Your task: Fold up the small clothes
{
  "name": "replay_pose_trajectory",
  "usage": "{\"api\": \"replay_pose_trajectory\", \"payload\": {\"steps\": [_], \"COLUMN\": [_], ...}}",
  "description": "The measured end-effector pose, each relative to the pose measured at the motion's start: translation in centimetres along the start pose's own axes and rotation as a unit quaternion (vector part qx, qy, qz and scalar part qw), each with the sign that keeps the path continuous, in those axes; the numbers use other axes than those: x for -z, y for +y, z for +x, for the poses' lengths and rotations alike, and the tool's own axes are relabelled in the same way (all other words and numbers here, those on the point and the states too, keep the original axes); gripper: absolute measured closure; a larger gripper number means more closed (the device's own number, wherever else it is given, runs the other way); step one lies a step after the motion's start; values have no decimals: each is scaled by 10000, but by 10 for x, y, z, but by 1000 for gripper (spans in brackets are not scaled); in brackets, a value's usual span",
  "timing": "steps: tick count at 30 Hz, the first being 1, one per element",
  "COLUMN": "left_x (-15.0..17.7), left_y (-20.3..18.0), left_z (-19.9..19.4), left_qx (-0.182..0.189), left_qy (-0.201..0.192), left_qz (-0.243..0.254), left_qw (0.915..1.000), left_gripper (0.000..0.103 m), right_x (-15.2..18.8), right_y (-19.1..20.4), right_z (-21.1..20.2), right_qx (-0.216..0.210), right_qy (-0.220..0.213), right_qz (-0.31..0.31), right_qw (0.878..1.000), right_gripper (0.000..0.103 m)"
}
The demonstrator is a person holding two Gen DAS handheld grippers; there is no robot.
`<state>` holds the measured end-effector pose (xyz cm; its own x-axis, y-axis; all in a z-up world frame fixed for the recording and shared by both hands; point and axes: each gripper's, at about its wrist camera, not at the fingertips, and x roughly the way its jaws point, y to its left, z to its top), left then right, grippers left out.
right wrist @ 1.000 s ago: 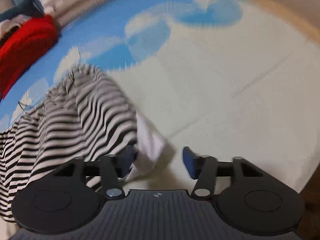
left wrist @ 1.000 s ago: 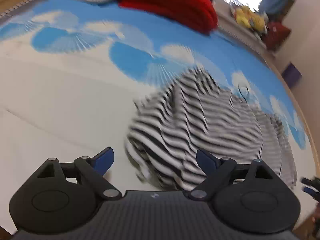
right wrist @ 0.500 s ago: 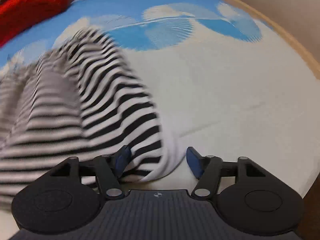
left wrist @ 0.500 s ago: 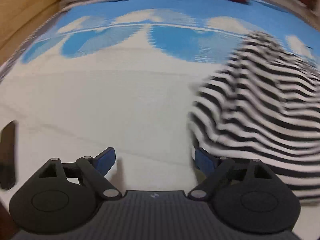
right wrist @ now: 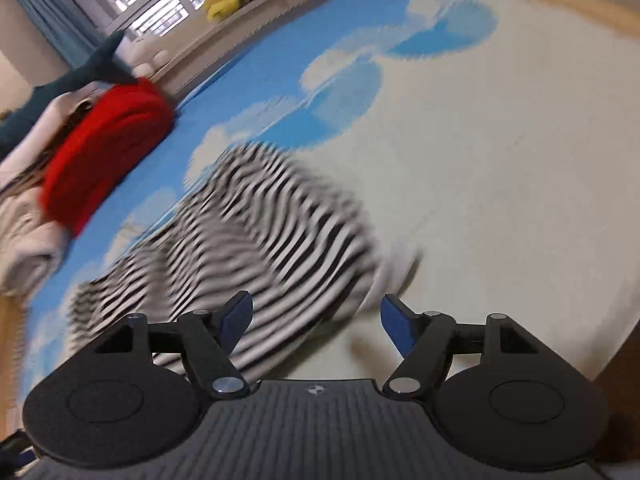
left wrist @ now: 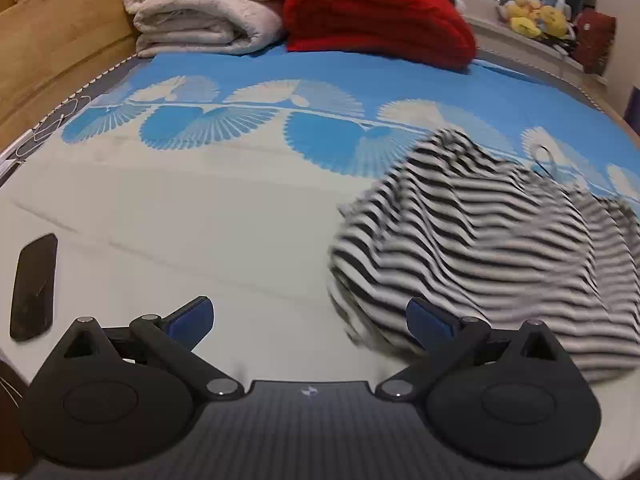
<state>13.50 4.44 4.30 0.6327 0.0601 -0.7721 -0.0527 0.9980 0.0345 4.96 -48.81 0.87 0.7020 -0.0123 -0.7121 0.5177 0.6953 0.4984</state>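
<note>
Striped garment (left wrist: 500,240) lies bunched on the bed (left wrist: 200,220); left hand-held gripper (left wrist: 310,320) opening over bare sheet, right hand-held gripper (right wrist: 316,320) opening, hem seemingly between its jaws.

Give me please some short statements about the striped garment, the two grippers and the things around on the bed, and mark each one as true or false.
1. The striped garment lies crumpled, not folded flat. True.
2. The left gripper is clamped on the garment. False: its jaws are opening and only bare bed sheet shows between them.
3. A red blanket lies folded at the far end of the bed. True.
4. A dark phone lies on top of the garment. False: it lies on the sheet, well apart from it.
5. The right gripper is fully shut. False: its jaws are opening, with the garment's edge between them.
</note>
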Motion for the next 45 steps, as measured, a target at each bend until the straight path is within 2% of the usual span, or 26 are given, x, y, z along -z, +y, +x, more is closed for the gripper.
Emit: {"api": "replay_pose_trajectory", "payload": {"steps": [2,5,9,13,14,21,23,27,30,31,33,34,36,38,42,45], "left_x": [16,33,39,37,36,29,22,9,1,-1,-6,-7,-9,-10,-5,-4], "left_y": [-11,-21,-28,-26,-26,-23,-16,2,18,24,35,38,43,42,31,26], "left_z": [-6,-5,-2,8,11,31,39,55,67,70,74,76,81,85,91,93], "left_qx": [40,126,89,36,35,3,7,-279,-457,-496,-604,-680,-764,-792,-816,-875], "left_qy": [97,250,221,194,219,327,383,421,548,591,607,631,711,795,906,925], "left_qz": [53,158,388,403,402,318,95,-342,-719,-876,-1134,-1207,-1291,-1255,-988,-864], "left_qw": [9999,9995,9990,9990,9989,9990,9992,9981,9949,9932,9899,9883,9861,9857,9876,9881], "left_gripper": [0,0,0,0,0,0,0,0,0,0,0,0,0,0,0,0], "right_x": [17,38,42,35,39,23,20,10,7,6,3,1,-1,-5,-11,-13], "right_y": [9,26,29,19,12,-3,-9,-3,-5,-6,-7,-11,-15,-8,0,-8], "right_z": [-4,-2,9,20,12,49,64,80,88,88,90,92,92,84,54,55], "right_qx": [-177,-182,-115,-23,10,68,43,-183,-219,-185,7,41,-4,4,-295,187], "right_qy": [102,177,322,292,303,229,293,131,-122,-219,-355,-334,-339,-501,-761,-673], "right_qz": [-160,-577,-668,-380,-308,548,878,1091,1591,1751,1983,2103,2348,2174,2023,2058], "right_qw": [9997,9980,9972,9988,9991,9982,9957,9938,9869,9841,9795,9771,9714,9748,9759,9761], "right_gripper": [30,30,30,30,30,28,24,18,13,22,74,88,89,91,93,93]}}
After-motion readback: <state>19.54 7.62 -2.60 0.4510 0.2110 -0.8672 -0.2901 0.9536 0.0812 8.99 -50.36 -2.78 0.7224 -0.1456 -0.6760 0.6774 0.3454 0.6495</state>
